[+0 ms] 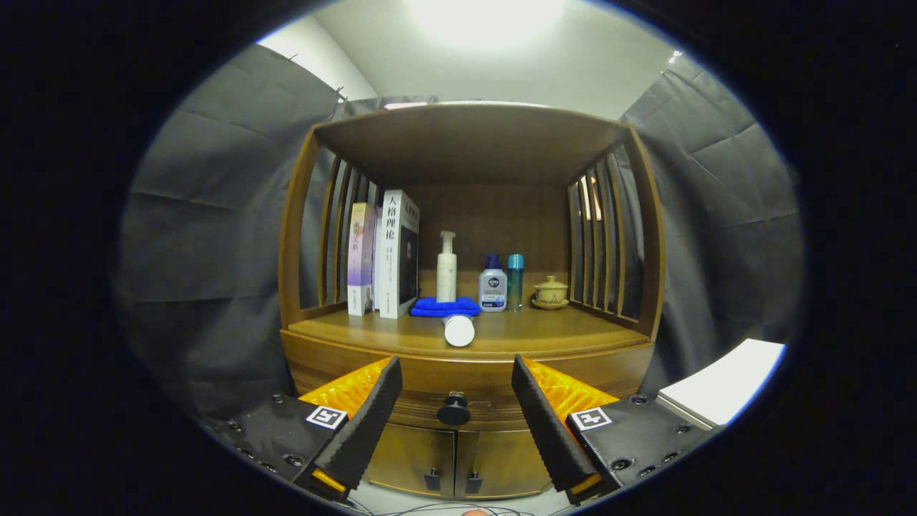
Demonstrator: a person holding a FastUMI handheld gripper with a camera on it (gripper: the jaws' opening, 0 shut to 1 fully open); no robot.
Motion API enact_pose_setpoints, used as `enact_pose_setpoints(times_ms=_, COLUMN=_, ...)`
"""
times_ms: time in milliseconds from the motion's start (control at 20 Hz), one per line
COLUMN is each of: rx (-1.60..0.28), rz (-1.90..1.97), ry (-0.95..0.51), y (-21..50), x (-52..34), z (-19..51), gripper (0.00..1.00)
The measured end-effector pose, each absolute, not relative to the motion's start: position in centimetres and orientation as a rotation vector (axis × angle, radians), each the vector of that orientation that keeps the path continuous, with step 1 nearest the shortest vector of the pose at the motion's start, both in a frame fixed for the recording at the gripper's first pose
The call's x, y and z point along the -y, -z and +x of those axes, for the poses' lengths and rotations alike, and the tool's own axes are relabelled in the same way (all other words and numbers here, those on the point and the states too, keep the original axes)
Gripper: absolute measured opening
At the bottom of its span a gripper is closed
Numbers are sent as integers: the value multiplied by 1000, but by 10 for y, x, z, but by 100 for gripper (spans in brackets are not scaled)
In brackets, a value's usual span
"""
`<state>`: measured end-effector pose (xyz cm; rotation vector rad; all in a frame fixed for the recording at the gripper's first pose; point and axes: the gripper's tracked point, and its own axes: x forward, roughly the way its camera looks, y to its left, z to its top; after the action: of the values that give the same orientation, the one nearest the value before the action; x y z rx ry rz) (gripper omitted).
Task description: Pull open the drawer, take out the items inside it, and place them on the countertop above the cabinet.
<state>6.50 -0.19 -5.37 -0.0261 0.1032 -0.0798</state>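
Observation:
A wooden cabinet stands ahead with its drawer closed flush under the countertop. The drawer's round dark knob sits between and a little beyond my fingertips. My gripper is open, fingers spread wide either side of the knob, holding nothing. A white cylindrical bottle lies on its side on the countertop near the front edge, its end facing me. What is inside the drawer is hidden.
On the countertop stand upright books, a white pump bottle, a folded blue cloth, a small white bottle with blue cap, a teal bottle and a lidded cup on a saucer. Slatted sides and a roof enclose the shelf. Two lower doors are closed.

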Motion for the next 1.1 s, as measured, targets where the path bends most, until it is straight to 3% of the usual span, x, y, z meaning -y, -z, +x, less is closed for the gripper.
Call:
enact_pose_setpoints(times_ms=500, rx=-81, rz=13, ry=60, y=9, x=17, z=3, gripper=97)
enact_pose_setpoints(times_ms=1100, rx=-17, rz=55, ry=63, y=-29, x=28, z=-12, gripper=95)
